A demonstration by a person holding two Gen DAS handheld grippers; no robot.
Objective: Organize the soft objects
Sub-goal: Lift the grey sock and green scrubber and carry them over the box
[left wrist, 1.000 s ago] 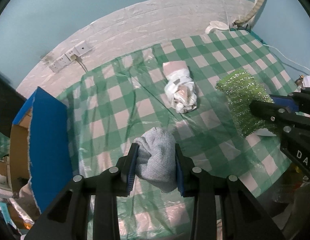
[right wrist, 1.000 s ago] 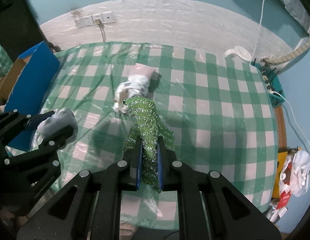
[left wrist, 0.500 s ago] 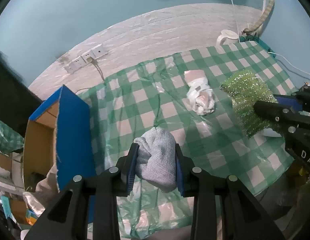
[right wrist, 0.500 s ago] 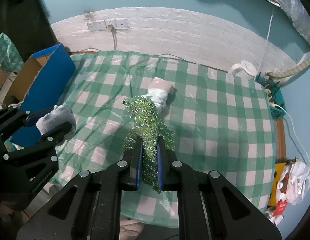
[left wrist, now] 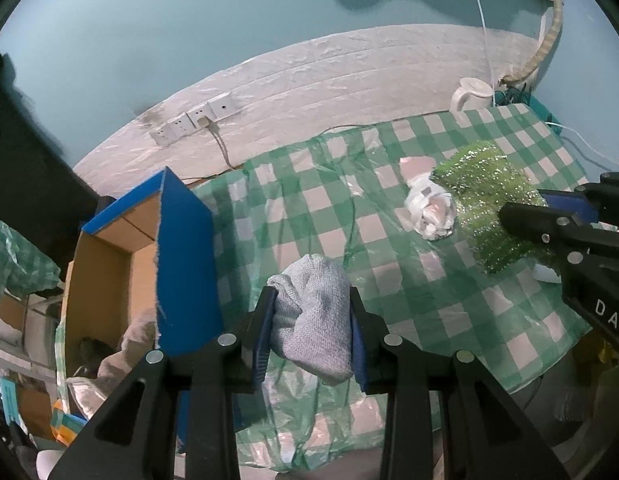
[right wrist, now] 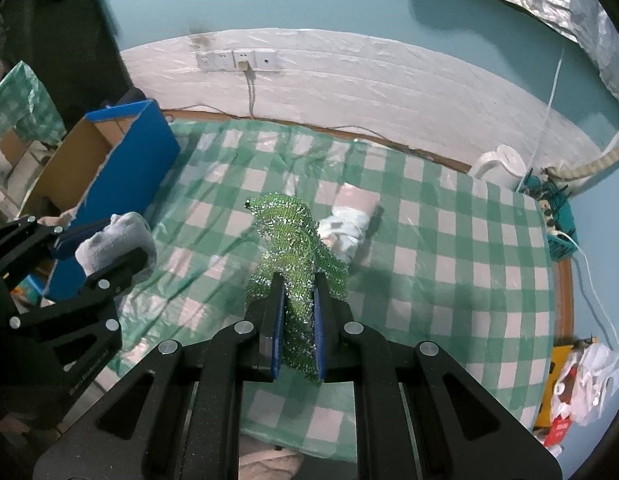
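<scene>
My left gripper (left wrist: pixel 311 326) is shut on a grey knitted cloth (left wrist: pixel 315 316), held above the table's left part near the box; the cloth also shows in the right wrist view (right wrist: pixel 113 242). My right gripper (right wrist: pixel 297 322) is shut on a glittery green cloth (right wrist: pixel 291 248), held above the table; it also shows in the left wrist view (left wrist: pixel 489 200). A white and pink rolled bundle (right wrist: pixel 351 220) lies on the green checked tablecloth (right wrist: pixel 449 248), also seen in the left wrist view (left wrist: pixel 429 210).
An open cardboard box with blue sides (left wrist: pixel 149 248) stands at the table's left edge (right wrist: pixel 109 152), with fabric inside. A white kettle (right wrist: pixel 499 166) and a teal basket (right wrist: pixel 557 216) sit at the far right. Wall sockets (right wrist: pixel 237 60) with a cord are behind. Plastic bags (right wrist: pixel 589 384) lie at the right.
Both grippers have drawn back and lifted from the table with their cloths. The left gripper has swung left, so the blue box now shows much more fully.
</scene>
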